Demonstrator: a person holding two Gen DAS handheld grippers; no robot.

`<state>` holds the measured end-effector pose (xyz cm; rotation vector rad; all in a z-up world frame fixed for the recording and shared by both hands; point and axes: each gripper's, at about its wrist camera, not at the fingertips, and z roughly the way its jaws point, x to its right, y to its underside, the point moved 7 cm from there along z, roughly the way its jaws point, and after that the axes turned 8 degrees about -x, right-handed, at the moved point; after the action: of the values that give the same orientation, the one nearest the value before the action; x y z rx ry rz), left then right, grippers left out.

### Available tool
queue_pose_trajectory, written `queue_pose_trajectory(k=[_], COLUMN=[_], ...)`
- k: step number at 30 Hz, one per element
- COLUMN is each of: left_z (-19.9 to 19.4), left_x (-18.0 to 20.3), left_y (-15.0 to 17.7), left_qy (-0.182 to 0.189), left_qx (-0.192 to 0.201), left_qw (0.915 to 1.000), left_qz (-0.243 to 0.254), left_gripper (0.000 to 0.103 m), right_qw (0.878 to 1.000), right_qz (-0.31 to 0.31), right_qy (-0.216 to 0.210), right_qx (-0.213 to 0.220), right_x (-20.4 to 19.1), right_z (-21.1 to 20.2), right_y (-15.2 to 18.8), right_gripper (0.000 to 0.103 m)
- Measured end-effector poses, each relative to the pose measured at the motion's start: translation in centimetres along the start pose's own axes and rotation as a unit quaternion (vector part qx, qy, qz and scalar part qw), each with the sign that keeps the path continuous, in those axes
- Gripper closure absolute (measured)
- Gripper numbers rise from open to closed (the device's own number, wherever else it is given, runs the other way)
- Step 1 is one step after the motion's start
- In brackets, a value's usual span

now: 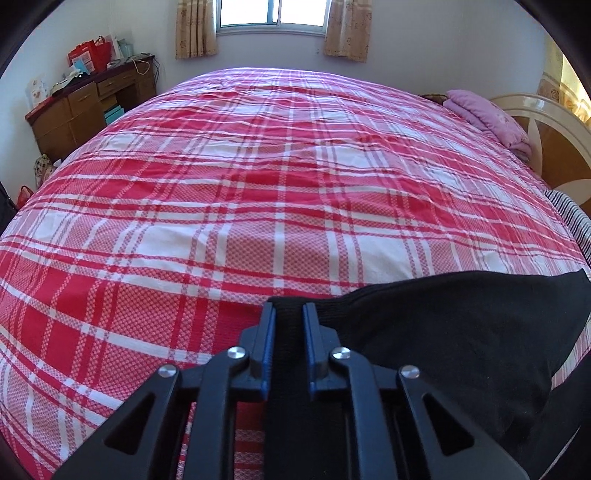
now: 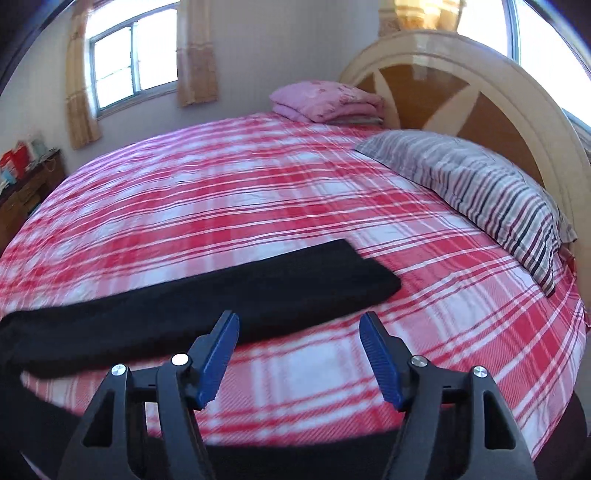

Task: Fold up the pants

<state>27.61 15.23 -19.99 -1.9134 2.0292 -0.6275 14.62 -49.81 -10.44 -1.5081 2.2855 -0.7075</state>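
The left gripper (image 1: 289, 314) pinches the black pants (image 2: 207, 291), which lie along the plaid bed's (image 1: 258, 177) near edge; the right gripper (image 2: 300, 325) hovers wide-jawed and should grab the opposite end evenly.

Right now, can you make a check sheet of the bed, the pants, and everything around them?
Surface: bed with red and white plaid cover.
Job's things: black pants lying long across the near side.
Clutter: striped pillow; folded pink blanket by the headboard.
Grippers: left gripper shut on the pants; right gripper open, holding nothing.
Cables: white cord on the desk.
Surroundings: window, curtains.
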Motion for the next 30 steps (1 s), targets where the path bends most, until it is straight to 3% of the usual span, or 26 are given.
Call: queue_pose_trajectory(k=[3, 7, 13, 18, 21, 23, 30], left_z=[0.1, 0.6, 0.8, 0.9, 0.6, -0.1, -2.7], left_x=[0.1, 0.1, 0.1, 0.2, 0.2, 0.2, 0.1], left_y=[-0.4, -0.3, -0.3, -0.3, -0.3, -0.4, -1.0], left_qy=[-0.009, -0.022, -0.023, -0.029, -0.034, -0.041, -0.024], left_qx=[-0.001, -0.005, -0.001, -0.001, -0.001, 0.010, 0.056], left_qw=[1.0000, 0.9997, 0.9997, 0.9996, 0.9994, 0.9991, 0.9981], left_qz=[-0.002, 0.004, 0.001, -0.001, 0.002, 0.001, -0.006], left_gripper=[0.088, 0.088, 0.088, 0.088, 0.088, 0.092, 0.093], right_qw=[0.999, 0.998, 0.995, 0.992, 0.992, 0.993, 0.998], right_qz=[0.014, 0.006, 0.024, 0.003, -0.015, -0.019, -0.028], right_qy=[0.019, 0.035, -0.006, -0.002, -0.015, -0.016, -0.040], right_qx=[-0.025, -0.056, -0.092, -0.128, -0.123, -0.112, -0.039], right_x=[2.2, 3.8, 4.5, 3.5, 2.7, 2.5, 1.6], right_z=[3.1, 6.9, 11.8, 15.1, 14.9, 14.0, 8.1], right_y=[-2.4, -4.7, -6.8, -7.0, -7.2, -7.3, -7.5], right_gripper=[0.043, 0.045, 0.045, 0.046, 0.084, 0.097, 0.098])
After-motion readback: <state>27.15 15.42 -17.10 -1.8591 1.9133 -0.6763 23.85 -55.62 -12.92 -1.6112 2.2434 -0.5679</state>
